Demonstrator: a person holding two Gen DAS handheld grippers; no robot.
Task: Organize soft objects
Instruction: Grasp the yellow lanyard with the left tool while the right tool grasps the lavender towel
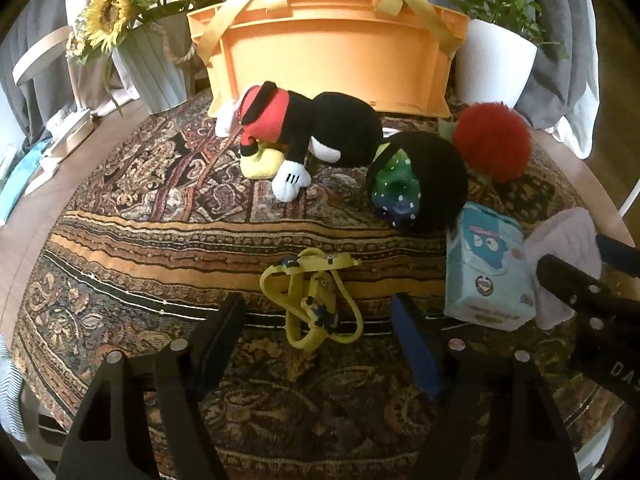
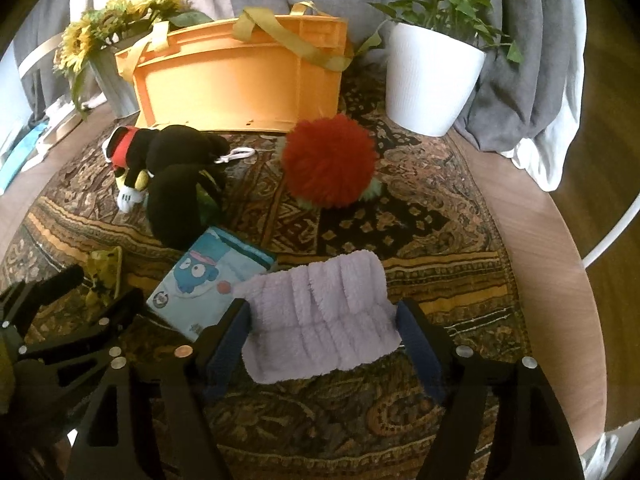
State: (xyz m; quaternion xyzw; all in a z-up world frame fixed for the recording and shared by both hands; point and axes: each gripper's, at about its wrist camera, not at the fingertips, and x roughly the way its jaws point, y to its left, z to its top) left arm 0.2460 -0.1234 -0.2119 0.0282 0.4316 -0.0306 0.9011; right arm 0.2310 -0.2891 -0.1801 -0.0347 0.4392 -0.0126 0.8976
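My left gripper (image 1: 316,320) stands open low over the patterned cloth, with a yellow strap toy (image 1: 316,300) lying between its fingers, untouched. A fluffy lilac cloth (image 2: 320,320) lies flat between the open fingers of my right gripper (image 2: 322,316), its edges close to both pads. Beyond them lie a black, red and yellow mouse plush (image 1: 312,132), a black soft ball with a green dotted patch (image 1: 416,180), a red pompom (image 2: 330,160) and a light blue cartoon pack (image 2: 208,284). An orange crate (image 1: 332,52) with yellow straps stands at the back.
A sunflower pot (image 1: 156,64) stands left of the crate and a white planter (image 2: 432,72) right of it. Grey fabric hangs behind. The patterned cloth (image 1: 160,220) covers a round wooden table (image 2: 532,240). The right gripper's arm (image 1: 592,300) reaches in beside the blue pack.
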